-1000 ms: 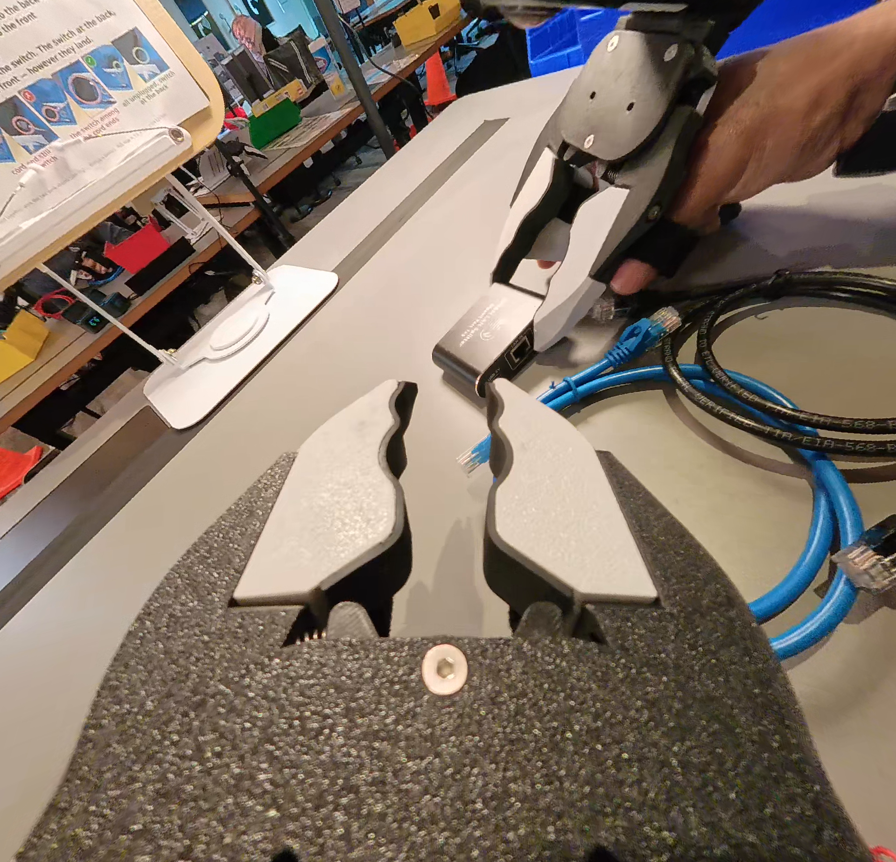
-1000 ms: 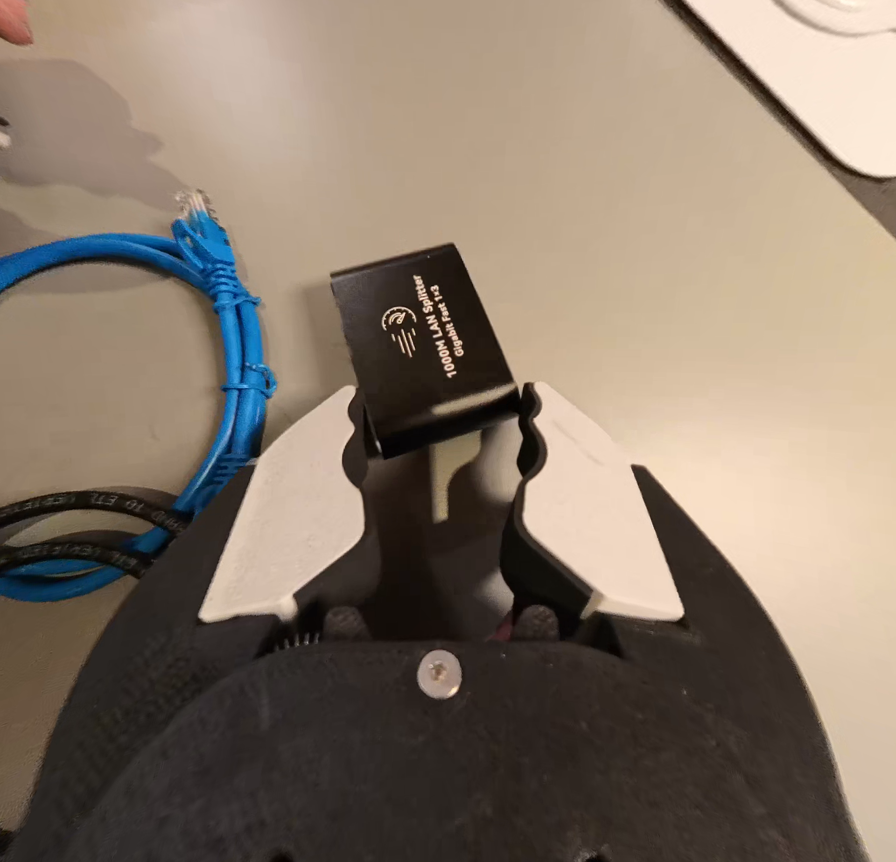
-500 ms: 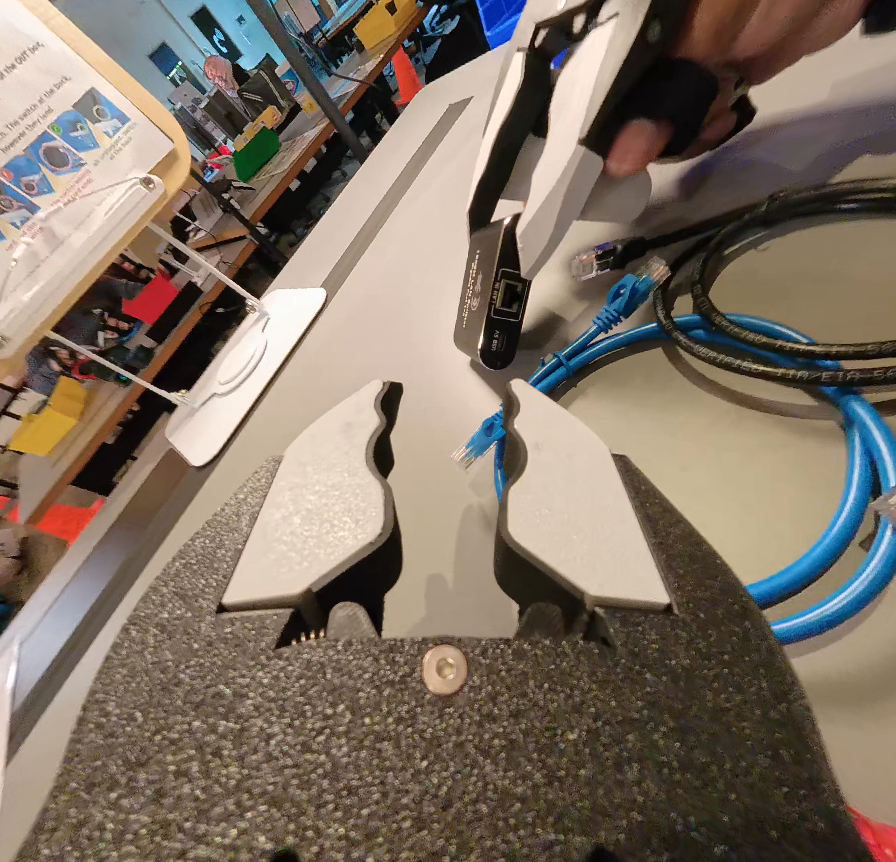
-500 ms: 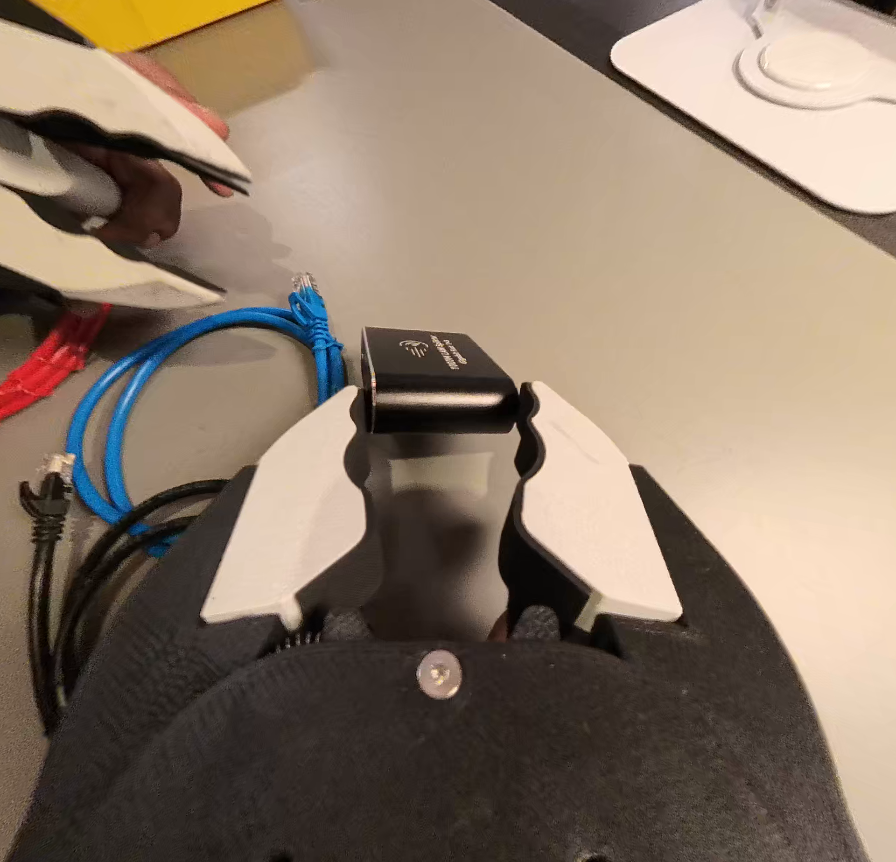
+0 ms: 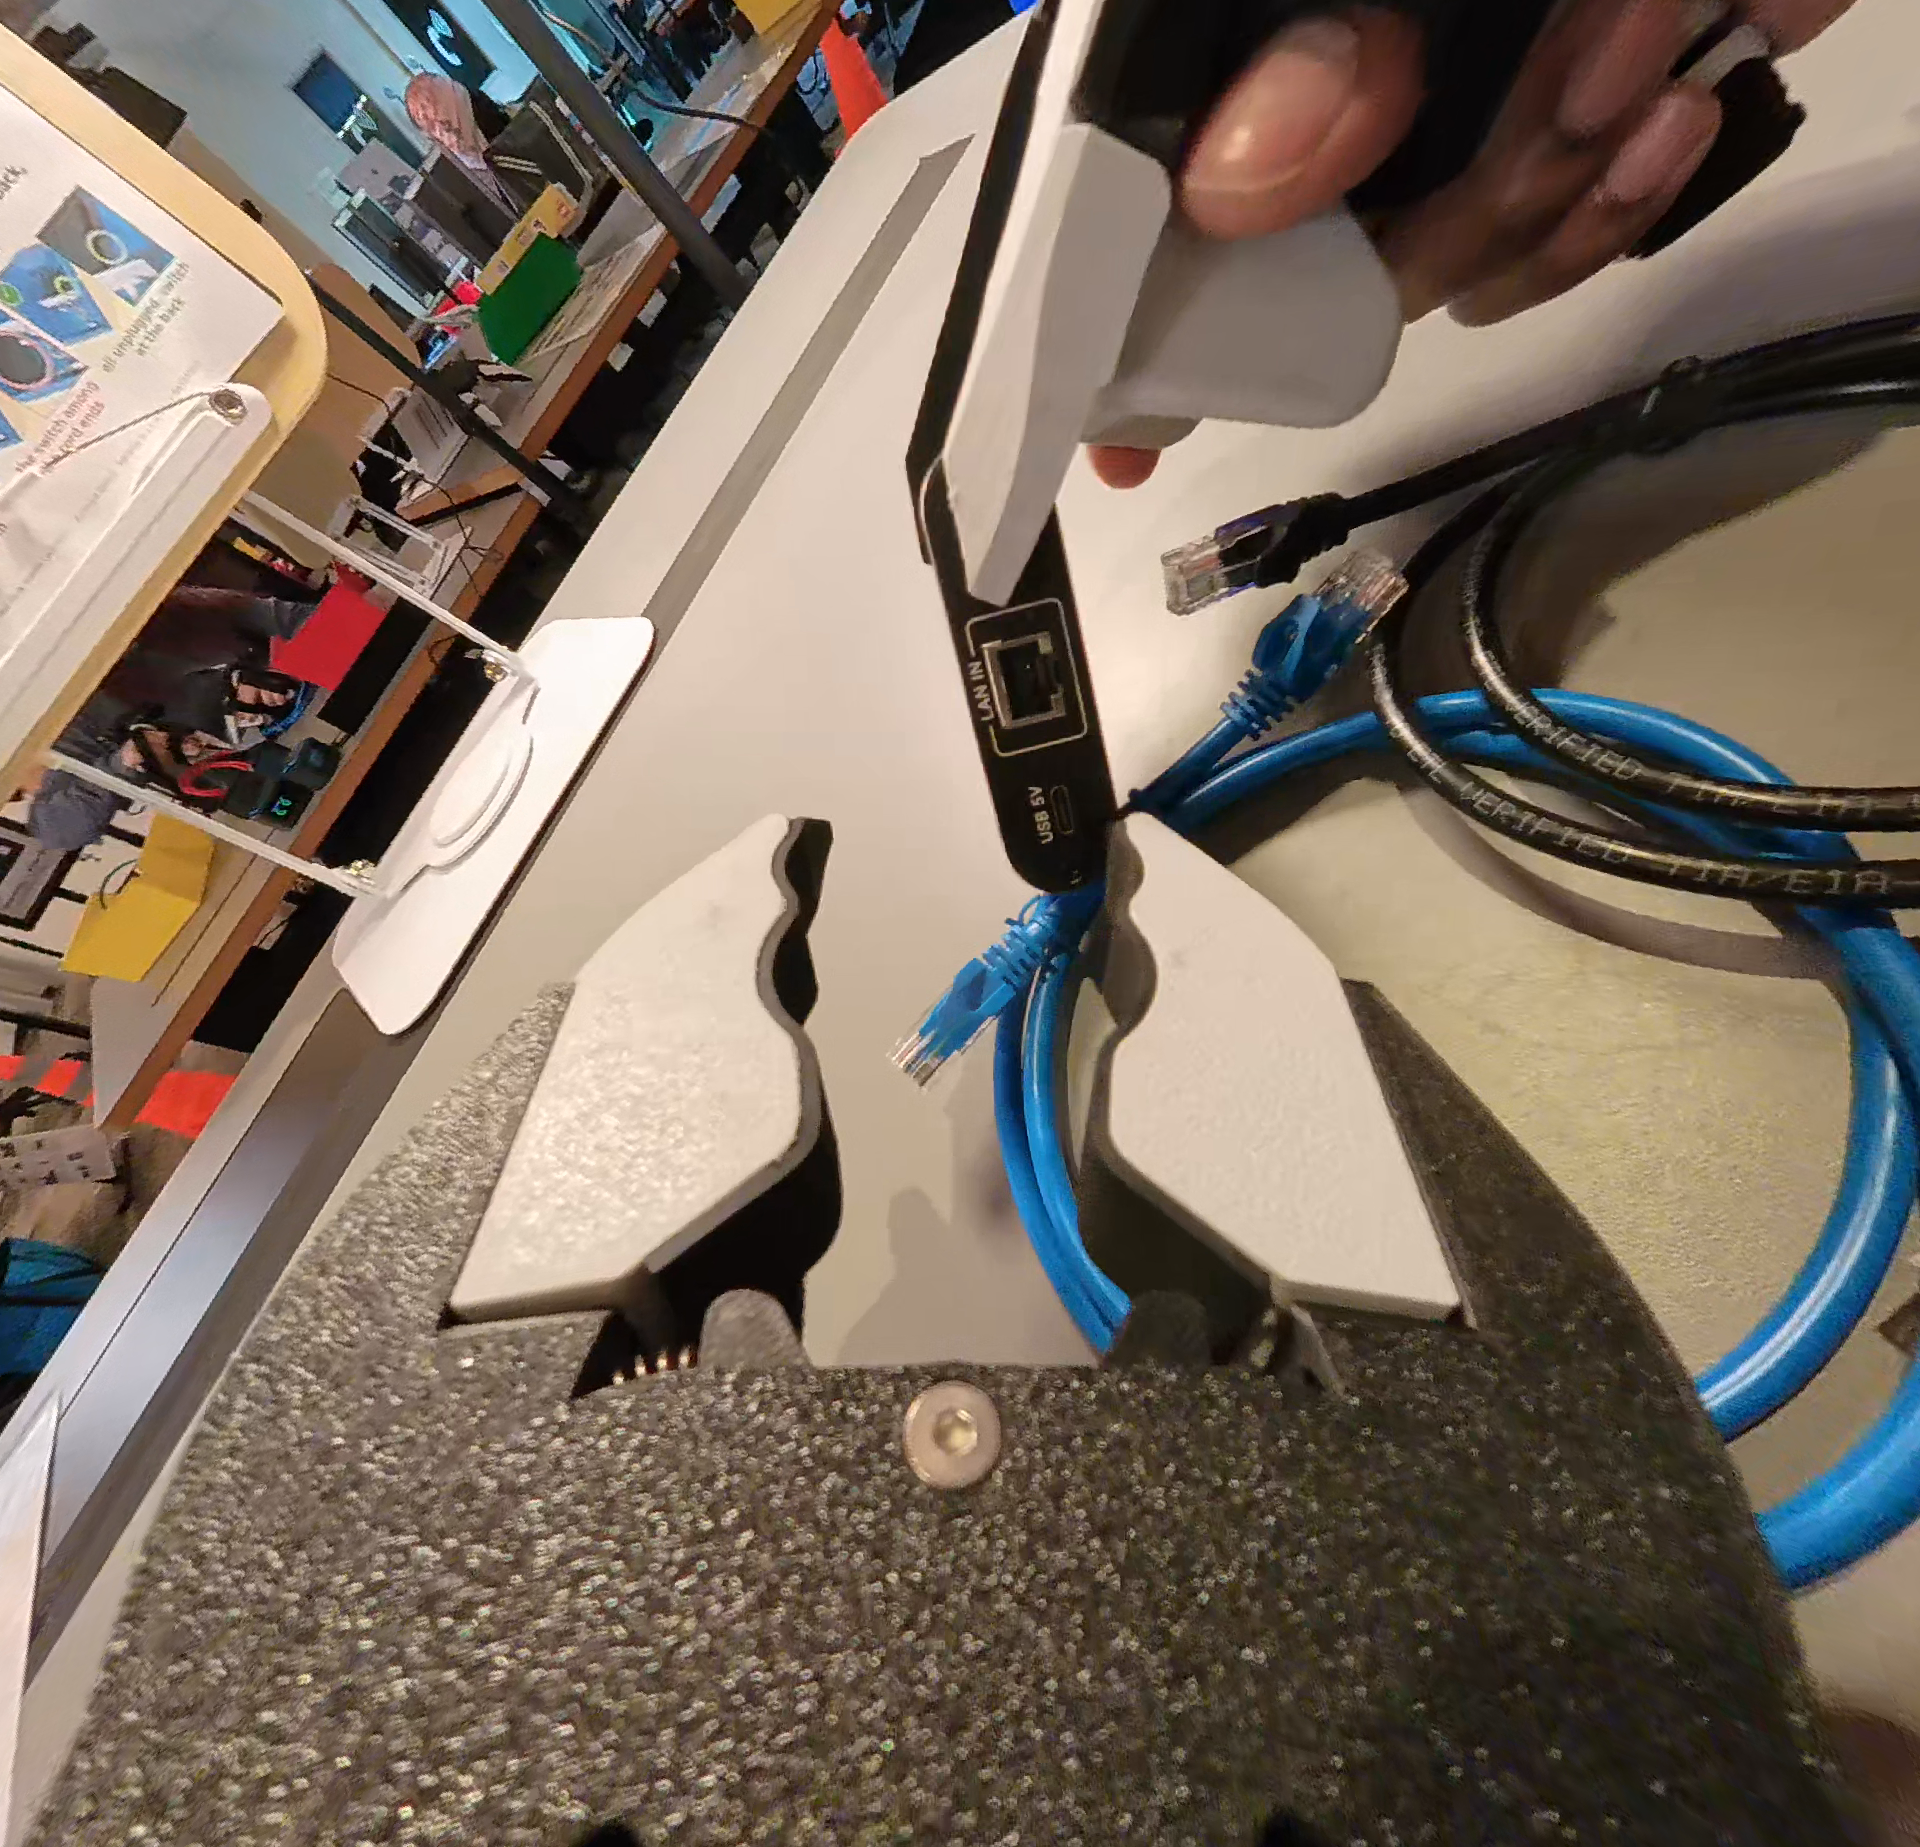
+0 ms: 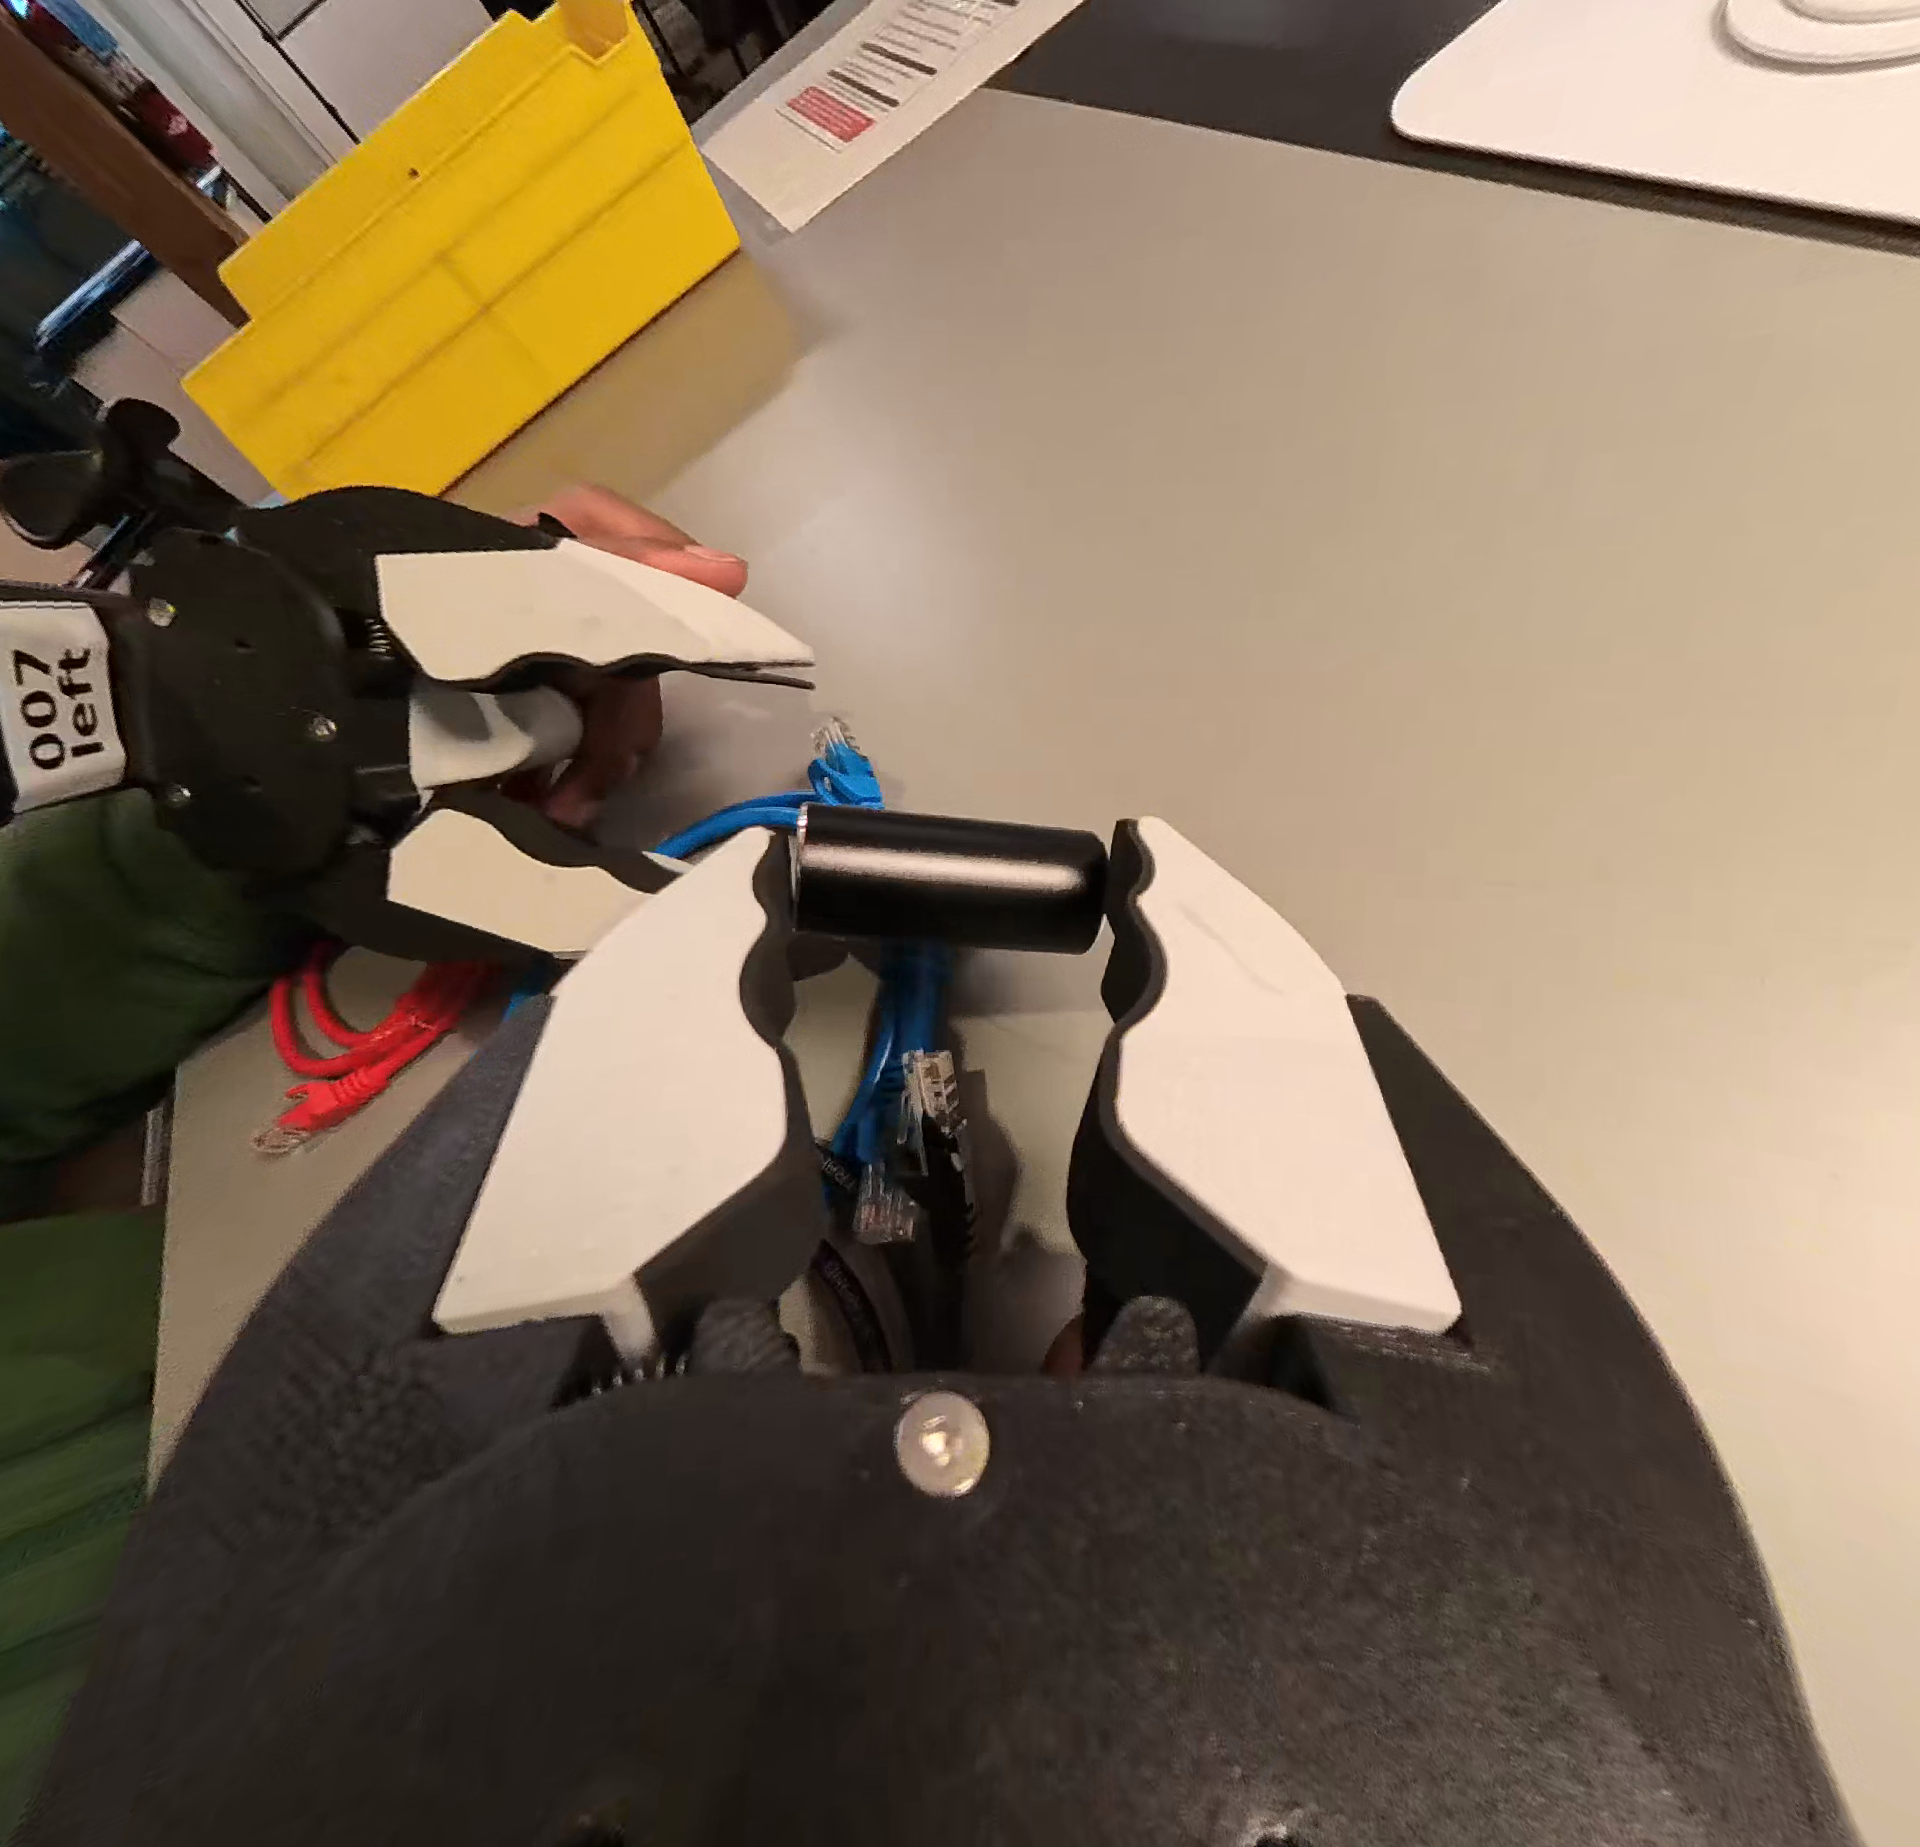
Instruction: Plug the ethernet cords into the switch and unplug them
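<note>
My right gripper (image 6: 948, 852) is shut on the small black switch (image 6: 935, 888) and holds it off the grey table (image 6: 1351, 602). In the left wrist view the switch (image 5: 1029, 696) hangs on end from the right gripper (image 5: 971, 540), its port face towards me. My left gripper (image 5: 971, 841) is open and empty, just below the switch. A blue cord's plug (image 5: 940, 1008) lies between its fingers on the table. The coiled blue cord (image 5: 1849, 1070), its other plug (image 5: 1340, 602) and a black cord (image 5: 1662, 758) with its plug (image 5: 1216, 561) lie to the right.
A white stand base (image 5: 488, 800) carrying an instruction sheet (image 5: 94, 343) stands to the left. In the right wrist view a yellow bin (image 6: 468, 239) sits at the back left, a red cord (image 6: 364, 1028) lies near the left gripper (image 6: 727, 758), and a paper slip (image 6: 935, 31) lies farther back. Left tips to right tips: about 5 cm.
The right gripper has lifted the switch off the table and turned it on end, bringing it nearer the left gripper. The left jaws have spread wider around the blue plug.
</note>
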`<state>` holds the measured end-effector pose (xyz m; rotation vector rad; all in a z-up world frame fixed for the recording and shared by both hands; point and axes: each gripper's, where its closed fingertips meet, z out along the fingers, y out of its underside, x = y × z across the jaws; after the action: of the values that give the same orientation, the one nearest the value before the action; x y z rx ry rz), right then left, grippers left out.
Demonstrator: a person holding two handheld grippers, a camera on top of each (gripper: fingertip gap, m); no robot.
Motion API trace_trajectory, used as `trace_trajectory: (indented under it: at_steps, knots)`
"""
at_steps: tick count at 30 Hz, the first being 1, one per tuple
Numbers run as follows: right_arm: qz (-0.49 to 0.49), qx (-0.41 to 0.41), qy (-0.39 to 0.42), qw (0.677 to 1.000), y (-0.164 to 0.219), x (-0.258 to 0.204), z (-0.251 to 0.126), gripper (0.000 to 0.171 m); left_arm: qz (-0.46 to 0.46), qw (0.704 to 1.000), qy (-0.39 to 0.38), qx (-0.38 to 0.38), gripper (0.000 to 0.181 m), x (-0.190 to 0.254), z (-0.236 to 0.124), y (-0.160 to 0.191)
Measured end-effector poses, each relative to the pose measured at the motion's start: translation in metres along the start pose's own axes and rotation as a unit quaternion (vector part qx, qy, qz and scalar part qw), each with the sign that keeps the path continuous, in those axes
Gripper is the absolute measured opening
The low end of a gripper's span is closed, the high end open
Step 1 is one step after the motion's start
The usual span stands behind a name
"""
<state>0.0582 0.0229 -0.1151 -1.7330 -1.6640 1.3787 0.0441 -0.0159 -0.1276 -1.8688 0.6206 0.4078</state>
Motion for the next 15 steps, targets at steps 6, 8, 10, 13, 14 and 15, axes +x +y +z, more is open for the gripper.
trace_trajectory:
  at_steps: [6, 8, 10, 13, 14, 15]
  knots:
    - [0.014, -0.001, -0.003, 1.0, 0.003, 0.004, 0.002, 0.059, 0.009, 1.0, 0.028, -0.011, 0.055, 0.011, 0.003, 0.007]
    - [0.014, 0.001, -0.003, 1.0, 0.003, 0.003, 0.002, 0.059, 0.013, 0.999, 0.028, -0.011, 0.054, 0.013, 0.004, 0.005]
    - [0.012, 0.004, -0.005, 1.0, 0.002, 0.002, 0.003, 0.059, 0.012, 1.0, 0.027, -0.006, 0.051, 0.014, 0.004, 0.001]
    - [0.004, 0.01, -0.018, 1.0, 0.0, -0.003, 0.005, 0.059, 0.013, 1.0, 0.021, -0.007, 0.044, 0.014, 0.005, 0.002]
    - [-0.001, 0.012, -0.025, 1.0, 0.0, -0.006, 0.005, 0.059, 0.015, 1.0, 0.016, -0.01, 0.039, 0.013, 0.005, 0.003]
    - [-0.005, 0.013, -0.033, 0.999, 0.0, -0.009, 0.006, 0.059, 0.017, 1.0, 0.011, -0.012, 0.036, 0.012, 0.006, 0.004]
